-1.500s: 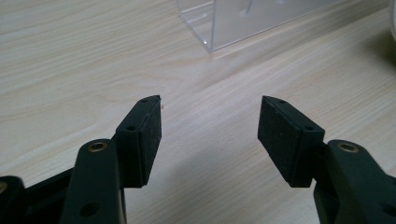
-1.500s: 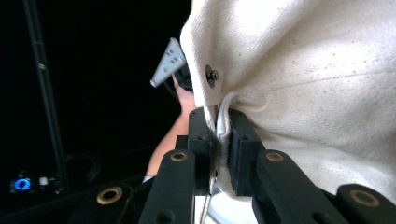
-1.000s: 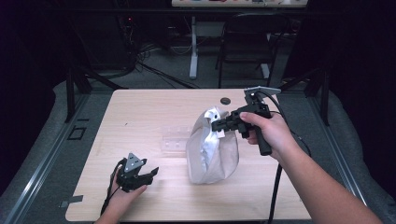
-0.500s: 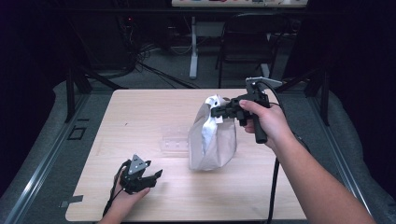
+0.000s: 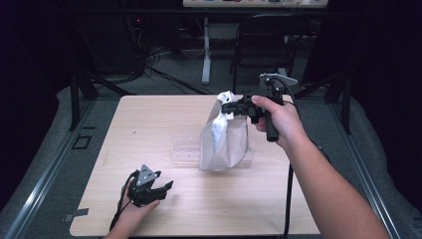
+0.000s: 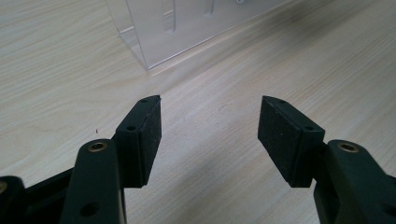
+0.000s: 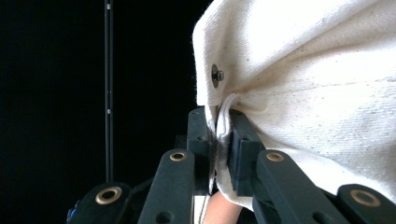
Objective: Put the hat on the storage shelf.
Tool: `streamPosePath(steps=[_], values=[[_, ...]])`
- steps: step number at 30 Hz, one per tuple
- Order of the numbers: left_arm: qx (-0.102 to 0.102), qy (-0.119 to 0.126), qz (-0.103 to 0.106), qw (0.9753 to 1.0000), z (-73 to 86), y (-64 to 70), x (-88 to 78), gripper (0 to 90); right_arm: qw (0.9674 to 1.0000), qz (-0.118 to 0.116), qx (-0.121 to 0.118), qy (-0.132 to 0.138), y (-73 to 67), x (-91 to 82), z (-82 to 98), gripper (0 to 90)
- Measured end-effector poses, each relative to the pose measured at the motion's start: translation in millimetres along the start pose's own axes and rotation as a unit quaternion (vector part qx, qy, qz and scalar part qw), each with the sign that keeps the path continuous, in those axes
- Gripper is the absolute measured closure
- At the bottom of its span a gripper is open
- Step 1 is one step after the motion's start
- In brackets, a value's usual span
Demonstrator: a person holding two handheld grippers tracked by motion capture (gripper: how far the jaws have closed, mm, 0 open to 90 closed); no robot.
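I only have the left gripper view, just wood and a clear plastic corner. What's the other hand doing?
Observer: The right gripper is shut on the top edge of a white cloth bag.
Operator: Is the bag on the table?
Observer: It hangs from that grip, its bottom at a clear plastic stand mid-table; touching or not, I cannot tell.
Operator: Anything on the cloth?
Observer: A small metal snap sits just above the pinch.
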State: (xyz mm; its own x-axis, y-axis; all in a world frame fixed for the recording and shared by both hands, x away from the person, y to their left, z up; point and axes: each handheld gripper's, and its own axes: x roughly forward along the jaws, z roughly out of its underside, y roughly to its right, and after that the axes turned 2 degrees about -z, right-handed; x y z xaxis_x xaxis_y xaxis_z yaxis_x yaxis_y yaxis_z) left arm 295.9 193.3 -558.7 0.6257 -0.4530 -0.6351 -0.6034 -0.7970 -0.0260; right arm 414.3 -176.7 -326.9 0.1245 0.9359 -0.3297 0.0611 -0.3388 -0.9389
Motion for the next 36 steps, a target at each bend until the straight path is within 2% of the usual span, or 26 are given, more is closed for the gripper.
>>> streamPosePath(steps=[8,14,18,25,26,28,29,30,35,36], values=[[0.0,0.001,0.0,1.0,-1.2,0.1,0.0,39.9,0.9999,-0.001,-0.001,0.01,-1.7,-0.1,-12.9,81.2],[0.003,0.019,0.005,0.9998,-10.2,6.2,2.4,39.9,0.9996,-0.002,0.007,0.025,3.8,-2.1,-22.2,81.1],[0.016,0.033,0.007,0.9993,-21.8,14.4,2.4,40.0,0.9995,-0.001,0.013,0.028,6.7,-6.5,-26.1,81.1],[0.028,0.048,0.017,0.9983,-43.6,27.8,9.3,41.4,0.9991,0.005,0.015,0.04,10.1,-13.3,-28.8,80.9],[0.039,0.057,0.023,0.9974,-51.7,33.8,12.4,44.1,0.9989,0.006,0.018,0.043,10.6,-14.9,-29.6,80.9],[0.058,0.061,0.014,0.9964,-60.2,41.4,15.4,44.3,0.9989,0.006,0.018,0.044,11.3,-15.9,-30.8,80.9],[0.058,0.061,0.014,0.9964,-60.2,41.4,15.4,44.4,0.9989,0.006,0.018,0.044,11.3,-15.9,-30.8,80.9],[0.072,0.064,0.013,0.9953,-67.8,48.3,18.9,45.1,0.9988,0.006,0.017,0.045,12.5,-15.3,-32.3,80.9],[0.078,0.067,0.015,0.9946,-79.0,58.2,25.9,45.2,0.9987,0.011,0.02,0.046,13.1,-14.8,-36.2,80.8],[0.078,0.072,0.01,0.9943,-84.0,60.9,27.8,45.2,0.9986,0.015,0.019,0.046,12.3,-14.2,-37.4,80.8]])
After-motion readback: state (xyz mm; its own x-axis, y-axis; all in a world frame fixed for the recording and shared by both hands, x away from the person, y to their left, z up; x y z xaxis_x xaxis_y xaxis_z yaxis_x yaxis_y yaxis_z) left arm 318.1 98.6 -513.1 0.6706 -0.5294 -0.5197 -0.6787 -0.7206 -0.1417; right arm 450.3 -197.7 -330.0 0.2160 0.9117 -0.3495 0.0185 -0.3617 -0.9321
